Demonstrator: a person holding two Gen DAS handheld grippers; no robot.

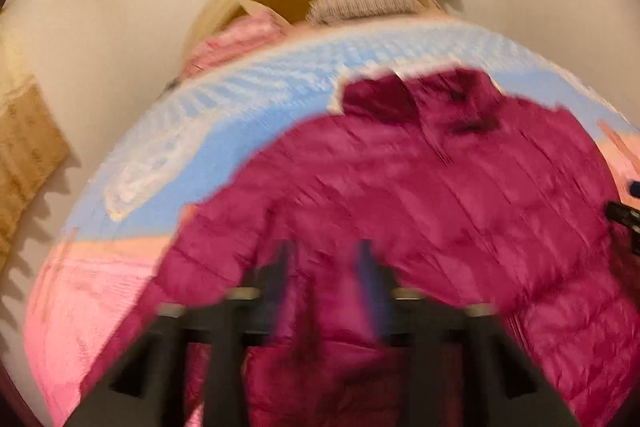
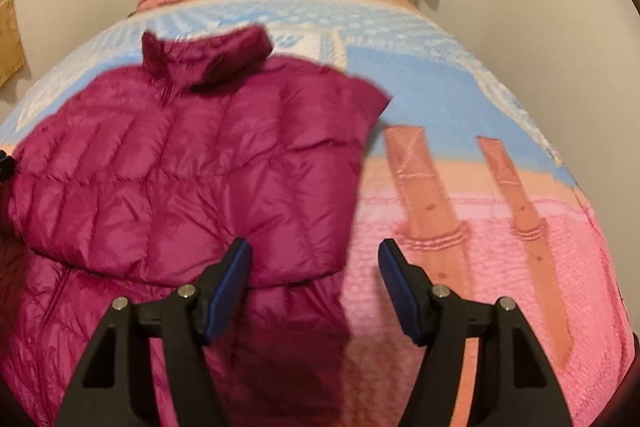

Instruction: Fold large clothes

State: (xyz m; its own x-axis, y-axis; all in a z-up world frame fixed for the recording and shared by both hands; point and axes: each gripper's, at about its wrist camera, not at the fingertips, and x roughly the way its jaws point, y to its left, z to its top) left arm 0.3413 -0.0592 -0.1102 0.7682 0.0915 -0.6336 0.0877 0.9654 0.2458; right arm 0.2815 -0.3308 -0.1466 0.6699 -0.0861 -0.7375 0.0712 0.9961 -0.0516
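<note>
The jacket [image 2: 192, 163] lay on the bed [image 2: 460, 219], one side folded in. Right gripper [image 2: 315, 263] gaped empty; left gripper [image 1: 326, 267] (blurred) pinched fabric, which should be carried across evenly.

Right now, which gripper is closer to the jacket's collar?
Hard to call; probably left. The left gripper is over the jacket below its collar; the right gripper, open, hangs at the jacket's right edge.
</note>
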